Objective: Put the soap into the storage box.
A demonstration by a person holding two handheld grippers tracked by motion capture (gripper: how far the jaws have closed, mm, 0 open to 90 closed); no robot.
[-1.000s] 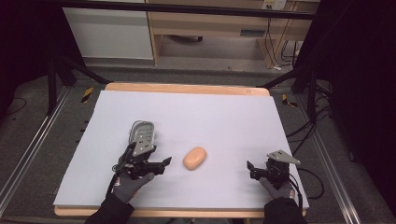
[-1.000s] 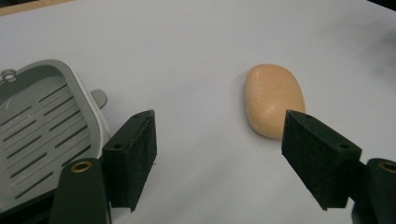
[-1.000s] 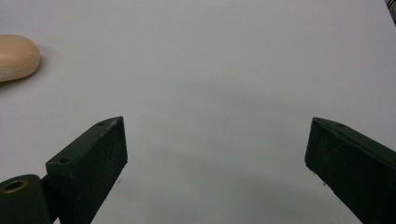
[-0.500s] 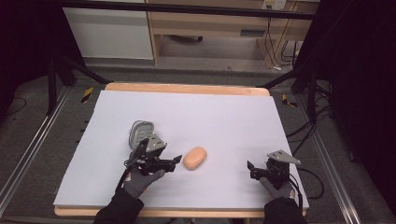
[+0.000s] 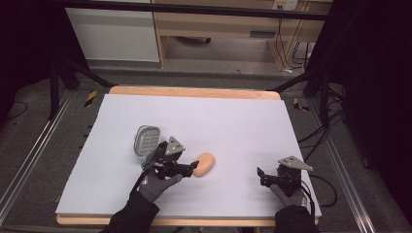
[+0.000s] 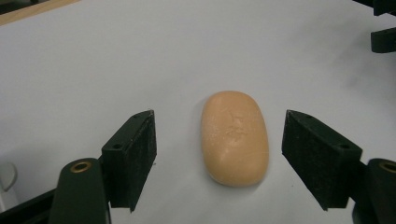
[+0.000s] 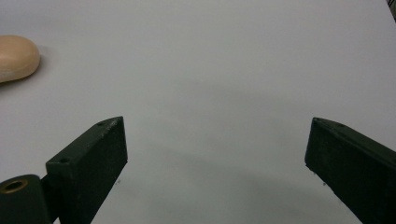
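An oval peach-coloured soap bar (image 5: pixel 204 164) (image 6: pixel 235 136) lies flat on the white table cover. My left gripper (image 5: pixel 193 167) (image 6: pixel 219 158) is open, its jaws on either side of the near end of the bar without touching it. A grey soap dish (image 5: pixel 146 139) rests just behind the left hand. My right gripper (image 5: pixel 261 176) (image 7: pixel 215 163) stands open near the front right of the table with nothing between its jaws; the soap bar (image 7: pixel 16 57) shows far off at that view's left edge.
The white cover (image 5: pixel 233 116) spans the wooden table (image 5: pixel 194 91), with bare surface at the back and middle. Metal rails run along both sides on the floor, cables trail at the right, and a wooden cabinet (image 5: pixel 218 29) stands beyond the far edge.
My left gripper has moved right and forward from over the soap dish to the soap bar, uncovering the dish. The right gripper has stayed in place.
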